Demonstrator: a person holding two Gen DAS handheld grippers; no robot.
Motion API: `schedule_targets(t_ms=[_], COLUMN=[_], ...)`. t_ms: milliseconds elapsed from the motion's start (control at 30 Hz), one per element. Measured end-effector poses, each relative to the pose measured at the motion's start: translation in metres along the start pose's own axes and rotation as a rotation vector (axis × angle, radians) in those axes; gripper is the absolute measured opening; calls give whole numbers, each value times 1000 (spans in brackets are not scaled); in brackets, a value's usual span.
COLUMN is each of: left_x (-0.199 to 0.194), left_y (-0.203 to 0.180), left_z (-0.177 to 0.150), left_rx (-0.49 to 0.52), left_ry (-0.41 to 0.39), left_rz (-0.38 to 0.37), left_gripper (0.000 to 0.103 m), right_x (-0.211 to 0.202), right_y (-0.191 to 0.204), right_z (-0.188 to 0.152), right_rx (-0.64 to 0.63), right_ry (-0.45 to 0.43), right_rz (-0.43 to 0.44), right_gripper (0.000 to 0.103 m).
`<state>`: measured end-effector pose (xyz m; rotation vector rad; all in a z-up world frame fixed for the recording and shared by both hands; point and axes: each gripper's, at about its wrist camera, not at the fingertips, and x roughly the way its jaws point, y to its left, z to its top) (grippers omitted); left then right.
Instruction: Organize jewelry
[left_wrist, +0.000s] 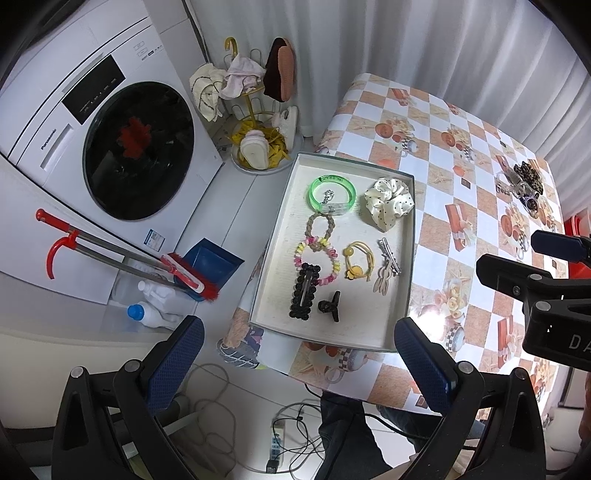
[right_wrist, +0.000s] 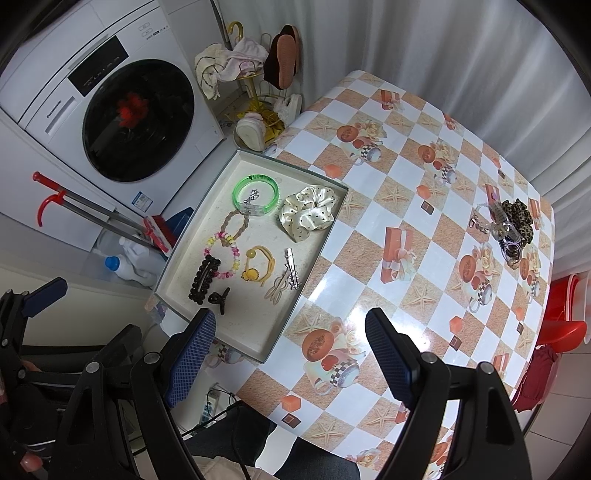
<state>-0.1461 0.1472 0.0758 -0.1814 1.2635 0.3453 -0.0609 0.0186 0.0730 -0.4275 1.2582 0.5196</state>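
Both claws, left gripper (left_wrist: 299, 354) and right gripper (right_wrist: 290, 352), hover apart and empty; the shallow grey cardboard tray (left_wrist: 410, 236) of hair accessories lies ahead of the left, a leopard-print scrunchie pile (right_wrist: 513, 225) far right.

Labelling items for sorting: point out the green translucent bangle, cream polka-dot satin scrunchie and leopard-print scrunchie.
green translucent bangle (left_wrist: 317, 183), left wrist view, upper-left rim.
cream polka-dot satin scrunchie (left_wrist: 389, 203), left wrist view, fabric middle.
leopard-print scrunchie (right_wrist: 524, 221), right wrist view, right fabric.
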Motion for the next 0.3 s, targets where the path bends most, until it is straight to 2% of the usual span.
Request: schedule_targets(t_ms=[300], left_x=[0], left_y=[3], left_z=[1], left_rx=[7], left_ry=[-9], left_rz=[-1], left_gripper=[103], right_x=[0], right_y=[1], right_z=[0], right_rx=[3], right_ry=[0], right_rz=[-1], right_gripper=[85])
